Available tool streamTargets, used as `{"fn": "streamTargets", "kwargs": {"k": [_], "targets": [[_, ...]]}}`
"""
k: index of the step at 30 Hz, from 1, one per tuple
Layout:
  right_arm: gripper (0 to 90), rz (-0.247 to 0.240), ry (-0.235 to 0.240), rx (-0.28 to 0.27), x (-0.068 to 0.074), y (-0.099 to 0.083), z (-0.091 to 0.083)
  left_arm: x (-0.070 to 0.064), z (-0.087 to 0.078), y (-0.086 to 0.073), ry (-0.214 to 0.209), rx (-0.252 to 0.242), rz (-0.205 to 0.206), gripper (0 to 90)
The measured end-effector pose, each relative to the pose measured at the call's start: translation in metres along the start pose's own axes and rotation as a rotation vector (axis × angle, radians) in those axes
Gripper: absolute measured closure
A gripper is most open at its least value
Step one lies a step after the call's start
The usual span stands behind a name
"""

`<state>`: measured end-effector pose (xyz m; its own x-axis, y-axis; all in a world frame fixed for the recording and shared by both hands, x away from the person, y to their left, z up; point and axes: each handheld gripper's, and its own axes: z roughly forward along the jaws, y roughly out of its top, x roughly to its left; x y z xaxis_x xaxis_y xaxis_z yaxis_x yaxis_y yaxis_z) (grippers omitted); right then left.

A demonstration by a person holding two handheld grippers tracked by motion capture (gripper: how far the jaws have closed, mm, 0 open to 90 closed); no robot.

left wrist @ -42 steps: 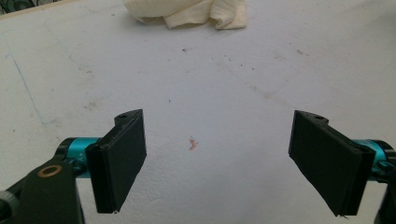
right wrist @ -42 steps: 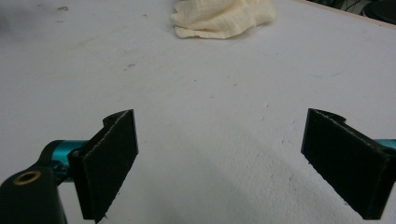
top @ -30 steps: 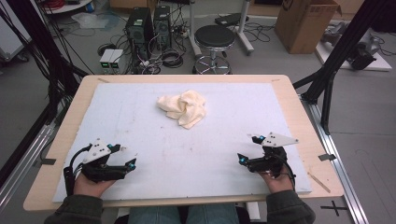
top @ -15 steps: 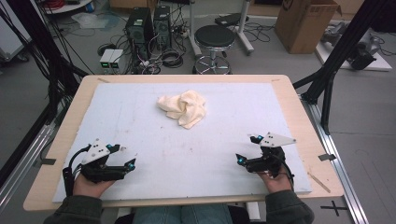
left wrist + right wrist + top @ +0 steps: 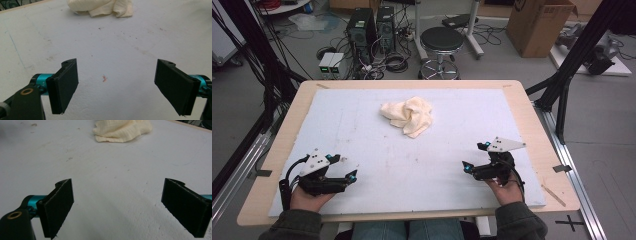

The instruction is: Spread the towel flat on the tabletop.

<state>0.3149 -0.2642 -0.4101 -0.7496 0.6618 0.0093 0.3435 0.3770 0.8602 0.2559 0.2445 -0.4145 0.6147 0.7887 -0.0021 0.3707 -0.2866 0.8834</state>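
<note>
nearest the camera in the high view are the person's 2 hands at the bottom edge of the table (image 5: 532, 130), each holding a gripper low over the white mat (image 5: 362, 115). the left gripper (image 5: 350, 172) sits near the front left corner of the mat, and in the left gripper view its jaws are spread wide apart with nothing between them, just bare mat with a few small reddish specks. the right gripper (image 5: 473, 159) is over on the front right side, well apart from the left one, and in the right gripper view its jaws are also wide apart and holding nothing. both point inward and toward the far side of the table. further out, roughly mid-mat and a bit toward the far edge, there's a crumpled cream cloth (image 5: 408, 115) lying in a loose heap, well clear of both grippers; it shows at the top of both gripper views too (image 5: 100, 7) (image 5: 122, 130). beyond the table on the floor are a round black stool (image 5: 441, 40), some computer towers (image 5: 372, 25) with tangled cables, and a cardboard box (image 5: 539, 22) at the far right.
</note>
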Motion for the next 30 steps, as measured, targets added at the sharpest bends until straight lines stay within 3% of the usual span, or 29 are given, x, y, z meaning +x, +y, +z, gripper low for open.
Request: {"fn": "streamTargets", "kwargs": {"k": [8,15,22,30], "targets": [[10.2,-0.019,0.012,0.011,-0.007,0.024,0.015,0.0,0.002,0.001,-0.002,-0.003,0.002,19.6],[10.2,0.012,0.031,0.007,-0.019,0.045,0.031,0.001,0.006,0.003,-0.012,-0.001,0.001,19.6],[10.2,-0.024,0.028,0.046,-0.027,0.075,0.065,0.002,0.007,0.002,-0.006,0.001,-0.003,19.5],[10.8,-0.018,0.044,0.074,-0.032,0.098,0.095,0.003,0.003,0.001,0.0,-0.005,-0.009,19.5]]}}
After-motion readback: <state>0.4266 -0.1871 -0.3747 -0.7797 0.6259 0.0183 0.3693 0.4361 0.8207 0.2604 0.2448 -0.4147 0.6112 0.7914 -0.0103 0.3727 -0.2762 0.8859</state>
